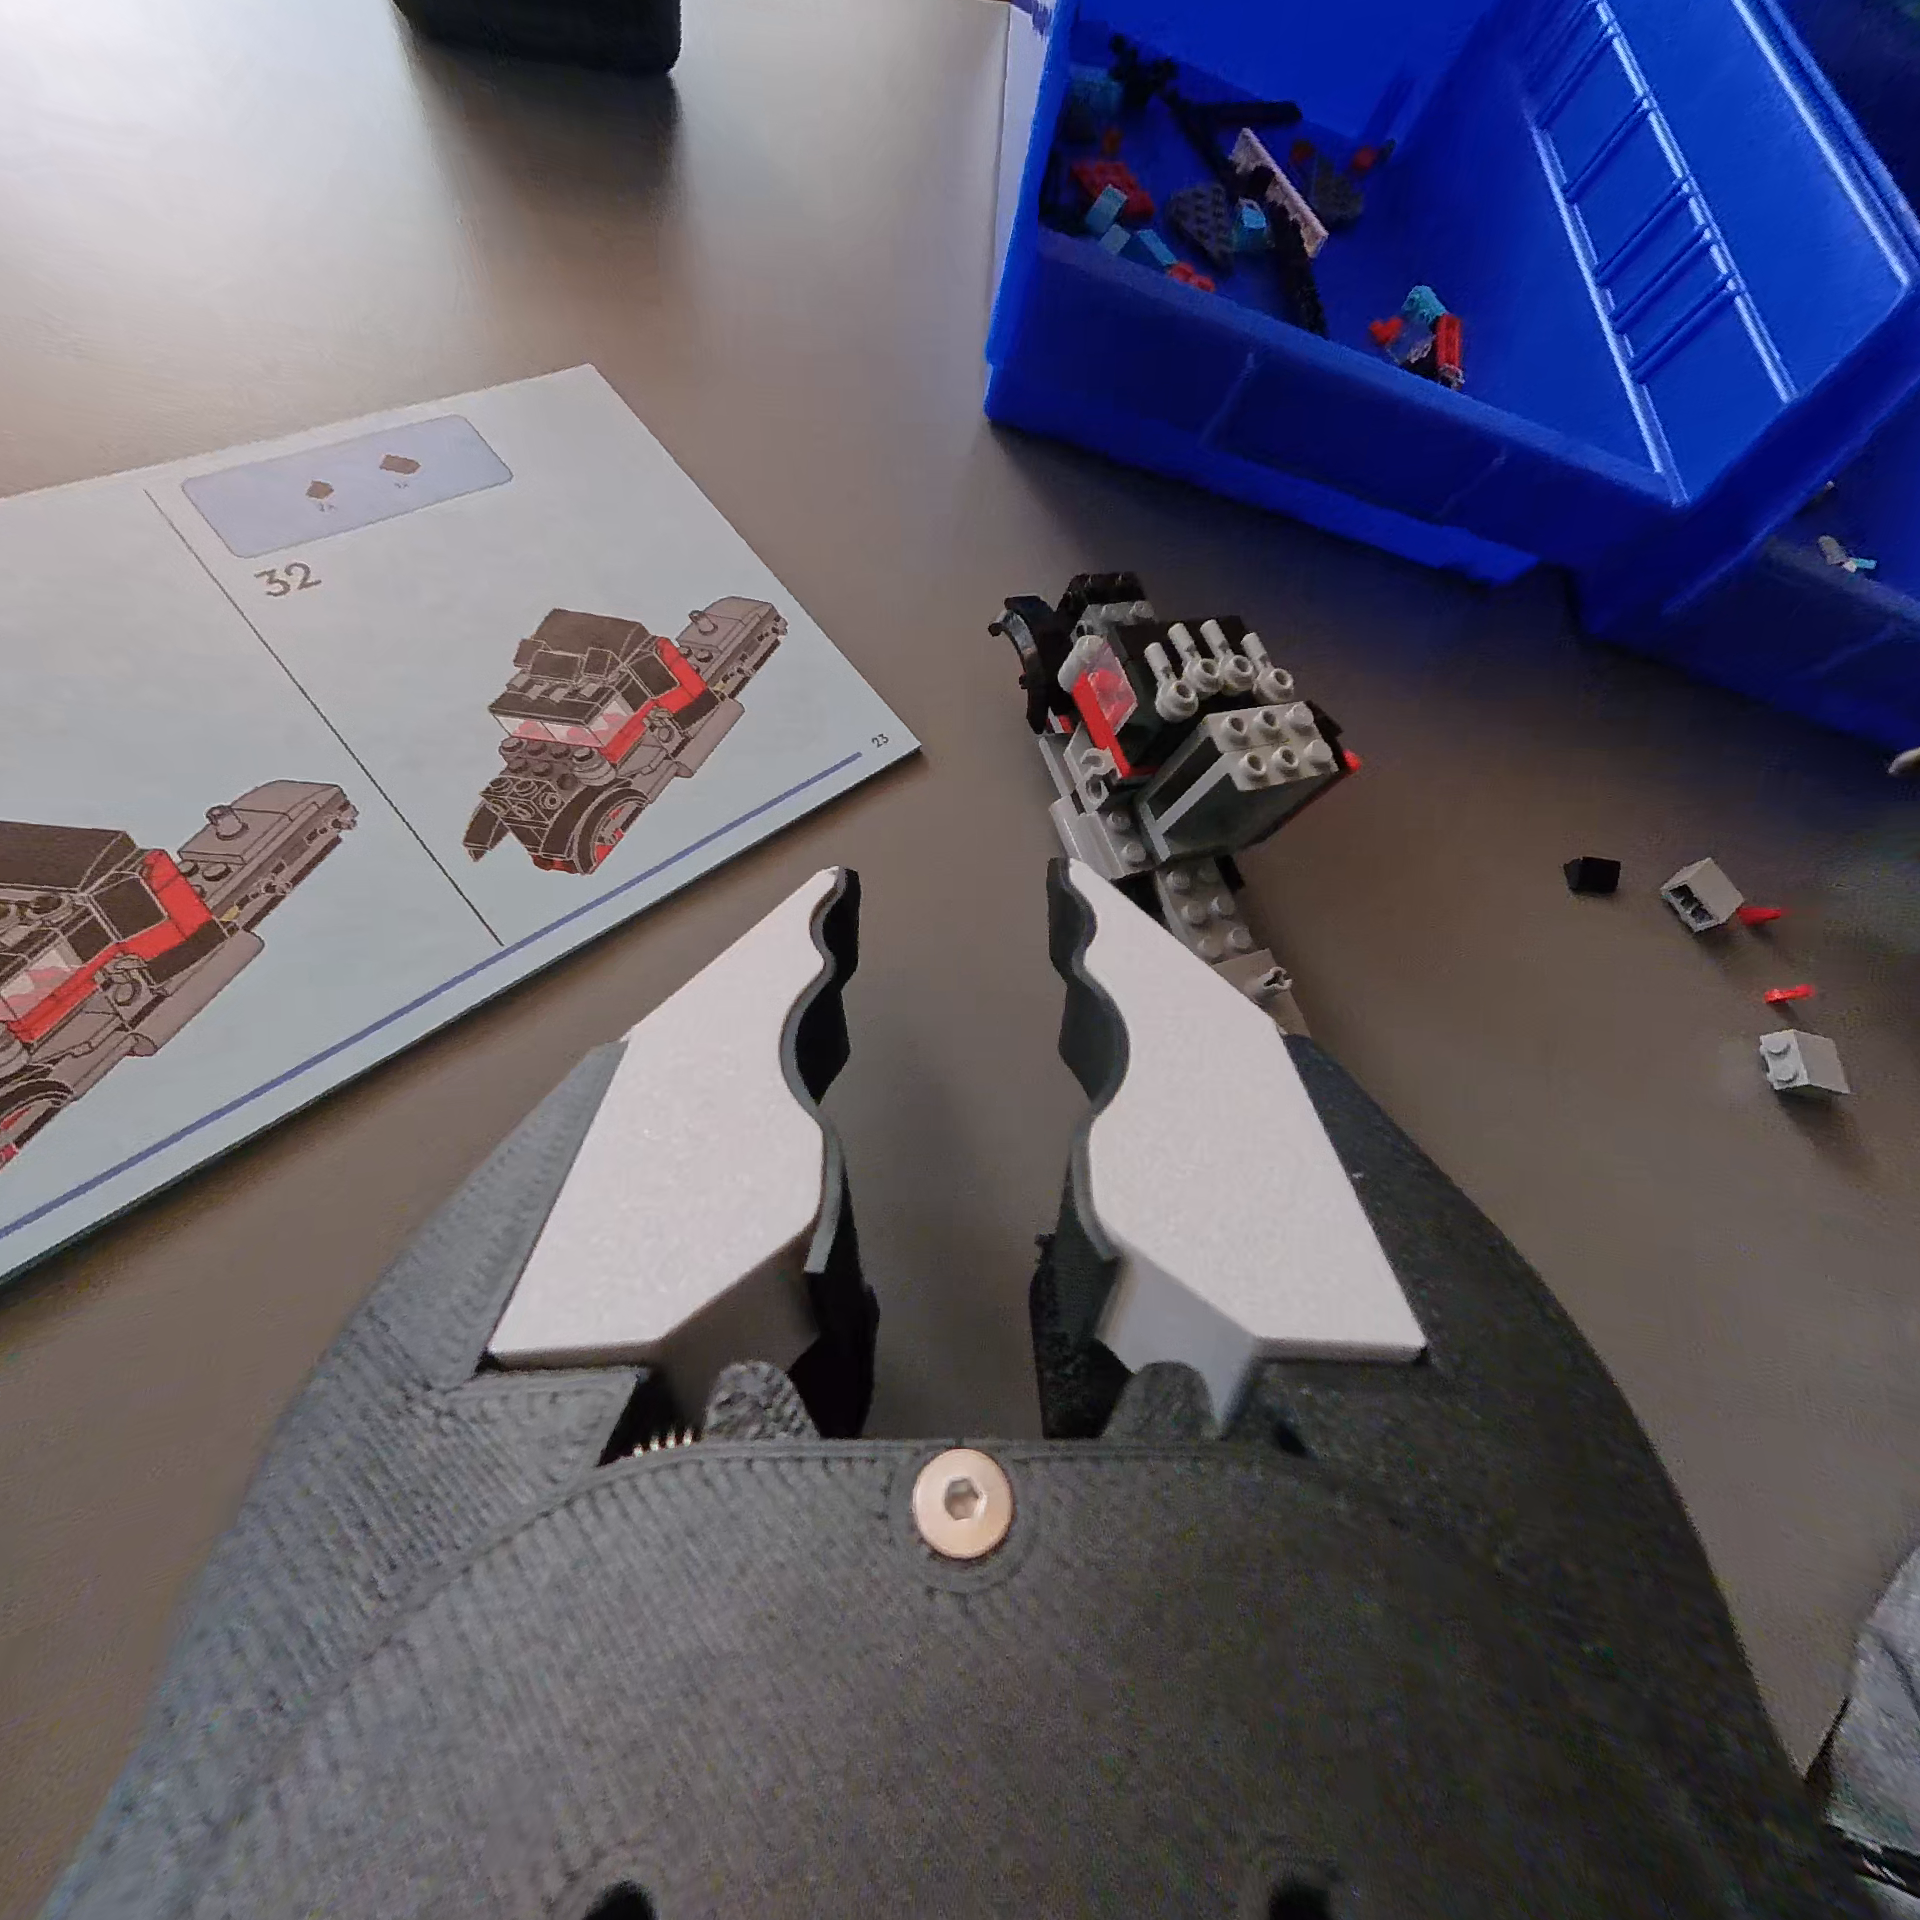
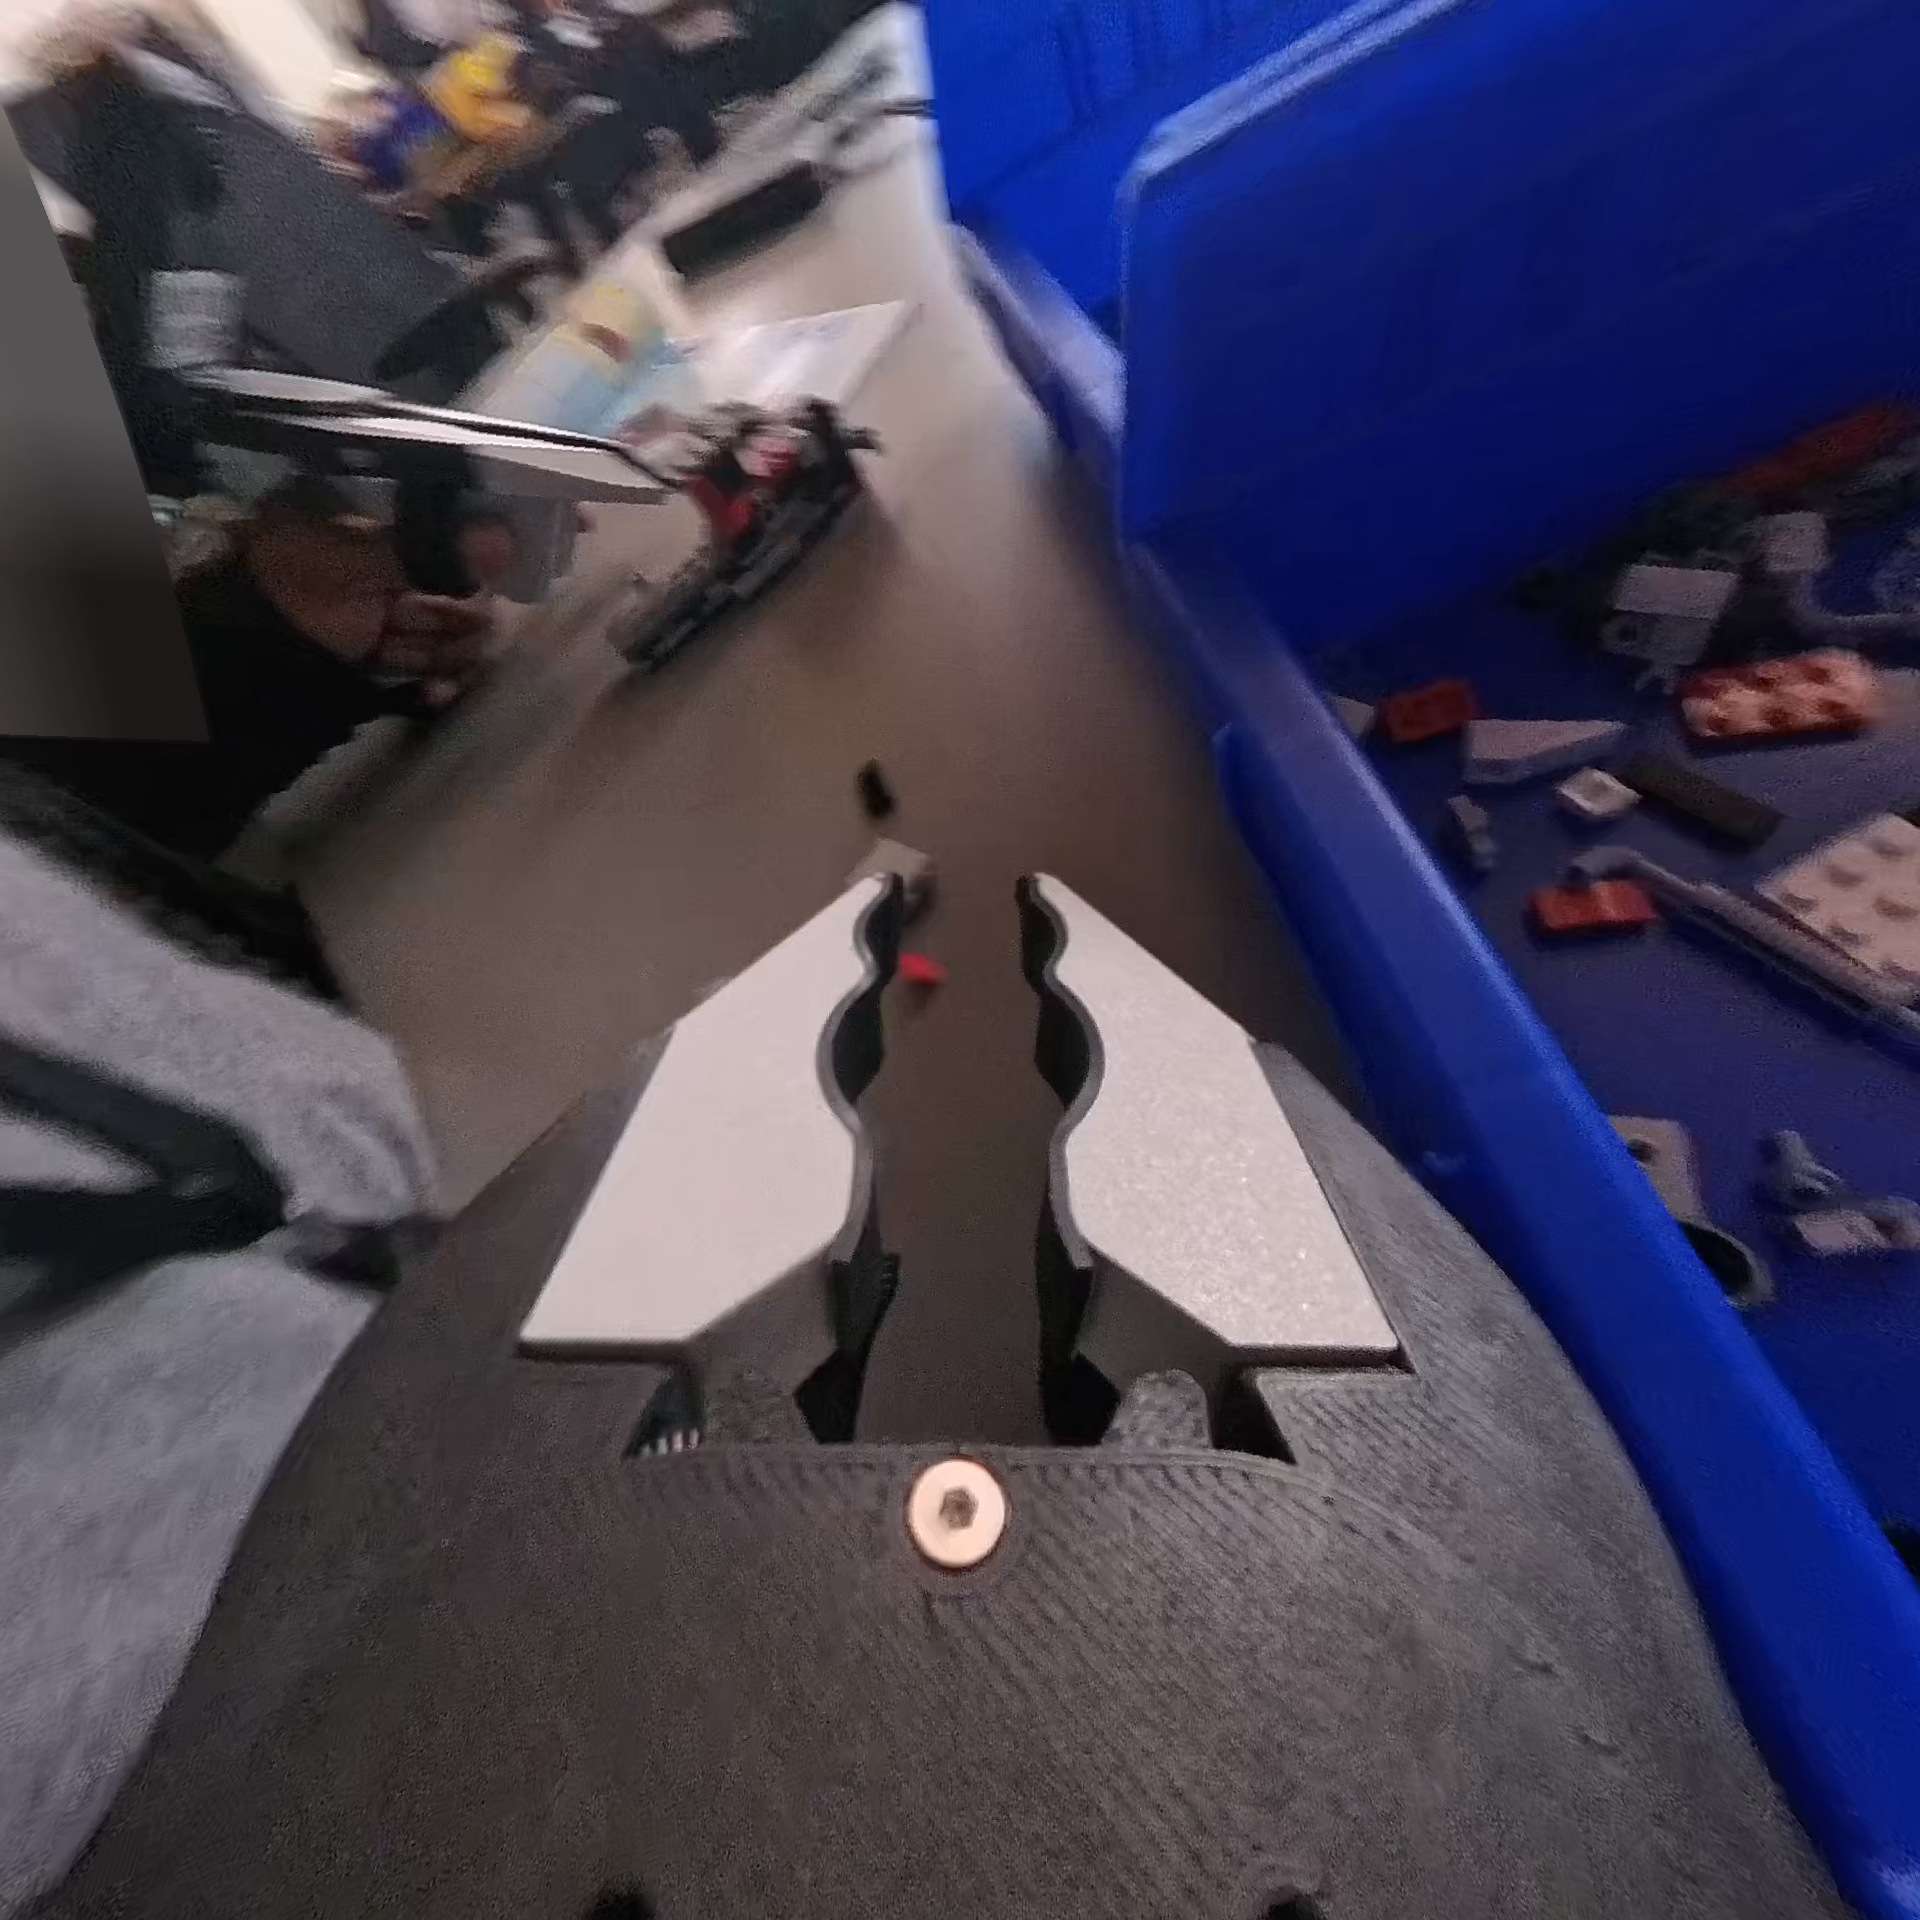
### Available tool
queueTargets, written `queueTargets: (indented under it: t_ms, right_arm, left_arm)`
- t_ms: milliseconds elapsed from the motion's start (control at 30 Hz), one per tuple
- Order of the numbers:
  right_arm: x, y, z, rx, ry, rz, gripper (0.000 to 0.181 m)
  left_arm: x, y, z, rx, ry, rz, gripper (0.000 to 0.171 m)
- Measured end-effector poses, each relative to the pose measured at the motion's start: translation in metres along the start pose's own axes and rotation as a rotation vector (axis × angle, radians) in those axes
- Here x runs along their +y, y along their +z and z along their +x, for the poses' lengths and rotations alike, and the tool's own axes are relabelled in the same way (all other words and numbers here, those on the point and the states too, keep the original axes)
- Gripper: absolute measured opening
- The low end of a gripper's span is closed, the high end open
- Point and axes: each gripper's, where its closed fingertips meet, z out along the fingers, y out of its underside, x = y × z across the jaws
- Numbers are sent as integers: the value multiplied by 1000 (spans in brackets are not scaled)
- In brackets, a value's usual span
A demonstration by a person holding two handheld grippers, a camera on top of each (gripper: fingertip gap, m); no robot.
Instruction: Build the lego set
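The partly built lego vehicle (image 1: 1174, 748), black, grey and red, lies on the table just ahead and right of my left gripper (image 1: 951, 883), which is open and empty. The open instruction booklet (image 1: 395, 748) lies to the left. Loose pieces lie to the right: a black one (image 1: 1592, 875), two grey bricks (image 1: 1701, 896) (image 1: 1803, 1065) and small red pieces (image 1: 1789, 994). My right gripper (image 2: 956, 883) is open and empty over the table, with a small red piece (image 2: 920, 968) and a grey brick (image 2: 902, 860) by its left fingertip. The model (image 2: 769, 509) shows blurred farther off.
A blue bin (image 1: 1351, 416) with several loose pieces stands at the back right, a second blue bin (image 1: 1818, 644) beside it. In the right wrist view the blue bin (image 2: 1455, 935) runs along the right side. The other gripper (image 2: 447, 436), held by a person's hand, shows at left. The left gripper's tips are roughly 30 cm from the right gripper's. The small red piece (image 2: 920, 968) is about 5 cm from my right fingertips and 25 cm from my left. It is also in sight in the left wrist view (image 1: 1737, 907).
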Motion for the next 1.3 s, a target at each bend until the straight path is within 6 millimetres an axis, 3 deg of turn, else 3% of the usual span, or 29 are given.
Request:
queueTargets:
  t_ms: [100,200,300,500,667,767,867,1000,1133,1200,1300]
  right_arm:
    - [-11,-22,-22,-251,29,88,29]
    - [-36,-54,-12,-260,65,192,27]
    - [-57,-78,-14,-269,29,188,27]
    - [-73,-88,-8,-189,-117,37,28]
    - [-81,-99,20,-70,-491,-253,23]
    - [-79,-103,63,-5,-726,-521,21]
    - [-73,-101,100,-15,-838,-790,18]
    - [-41,-87,115,-166,-820,-1113,5]
    - [-11,-83,150,-116,-851,-1409,4]
    - [-2,-82,162,-102,-850,-1475,5]
    - [6,-80,163,-131,-824,-1501,8]
  left_arm:
    - [-1,-1,1,12,-8,10,37]
    - [-4,-4,1,30,-24,34,37]
    - [-7,-7,1,49,-46,62,37]
    - [-12,-12,1,81,-74,103,37]
    - [-11,-13,3,108,-81,103,37]
    - [-11,-12,4,116,-80,96,38]
    - [-12,-14,4,117,-84,111,38]
    - [-14,-16,3,117,-92,125,38]
    - [-14,-17,2,125,-101,133,38]
    - [-14,-18,2,133,-107,135,38]
    - [-14,-17,2,143,-117,130,38]
